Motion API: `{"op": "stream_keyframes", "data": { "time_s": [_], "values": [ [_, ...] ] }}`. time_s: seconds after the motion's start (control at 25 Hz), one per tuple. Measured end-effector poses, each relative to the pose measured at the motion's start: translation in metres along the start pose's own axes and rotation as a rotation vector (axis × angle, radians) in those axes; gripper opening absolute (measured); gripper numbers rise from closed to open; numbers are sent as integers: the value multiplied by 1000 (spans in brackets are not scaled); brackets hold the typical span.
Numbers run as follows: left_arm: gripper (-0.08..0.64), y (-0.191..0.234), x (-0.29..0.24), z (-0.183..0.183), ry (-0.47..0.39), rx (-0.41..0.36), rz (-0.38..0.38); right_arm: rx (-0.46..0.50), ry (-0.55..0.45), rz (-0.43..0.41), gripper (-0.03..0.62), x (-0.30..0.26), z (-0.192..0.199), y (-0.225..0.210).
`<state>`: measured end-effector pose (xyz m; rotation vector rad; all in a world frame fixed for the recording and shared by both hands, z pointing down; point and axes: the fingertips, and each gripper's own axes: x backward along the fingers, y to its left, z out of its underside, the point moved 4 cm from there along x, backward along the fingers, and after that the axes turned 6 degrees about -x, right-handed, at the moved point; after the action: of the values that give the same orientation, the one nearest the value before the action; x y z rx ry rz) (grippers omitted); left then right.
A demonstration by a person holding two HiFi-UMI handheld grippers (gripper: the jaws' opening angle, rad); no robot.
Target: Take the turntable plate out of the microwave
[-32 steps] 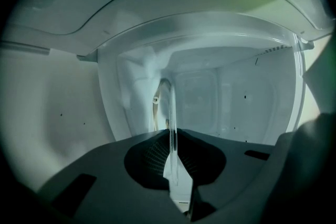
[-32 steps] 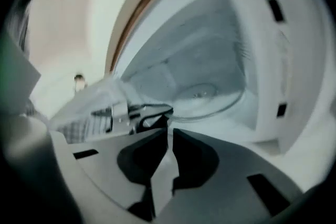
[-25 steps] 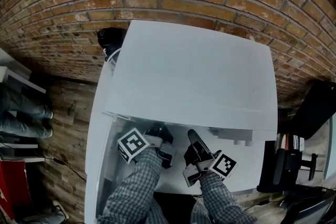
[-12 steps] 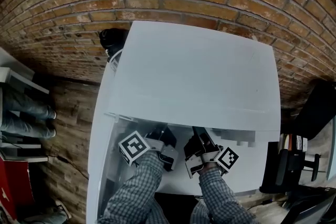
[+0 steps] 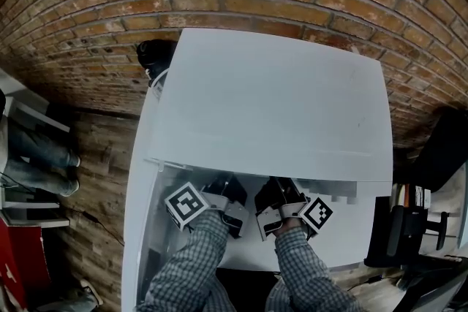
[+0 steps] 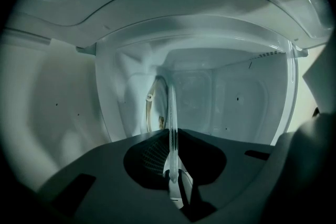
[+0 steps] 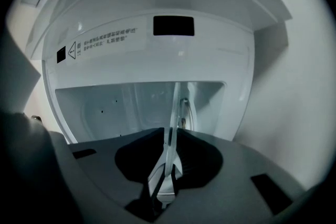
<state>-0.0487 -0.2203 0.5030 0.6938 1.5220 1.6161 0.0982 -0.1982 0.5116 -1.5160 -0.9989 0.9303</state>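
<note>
Turntable plate (image 6: 171,107) sits clamped inside left tool (image 6: 172,138).

The right gripper (image 5: 278,192) has gone farther in, away from the person and up under the front edge of the microwave (image 5: 270,106). It now sits about level with the left gripper (image 5: 225,190). It rolled as it went, so its marker cube (image 5: 316,213) lies farther in and turned. Its jaws opened wide and have just been closing again, with the rim of the turntable plate (image 7: 173,107) between them.
</note>
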Motion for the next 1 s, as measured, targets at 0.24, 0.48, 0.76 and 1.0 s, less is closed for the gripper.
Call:
{"op": "stream_keyframes", "data": {
  "time_s": [0.24, 0.48, 0.76, 1.0],
  "values": [
    [32, 0, -1, 0, -3, 3, -3, 3, -5, 34, 55, -3, 0, 0],
    [32, 1, 1, 1, -8, 12, 12, 10, -16, 67, 49, 0, 2, 0],
    [32, -2, 13, 6, -1, 22, 31, 8, 0, 76, 49, 13, 10, 2],
    [34, -6, 28, 14, 0, 50, 52, 21, 29, 97, 49, 29, 19, -1]
  ]
}}
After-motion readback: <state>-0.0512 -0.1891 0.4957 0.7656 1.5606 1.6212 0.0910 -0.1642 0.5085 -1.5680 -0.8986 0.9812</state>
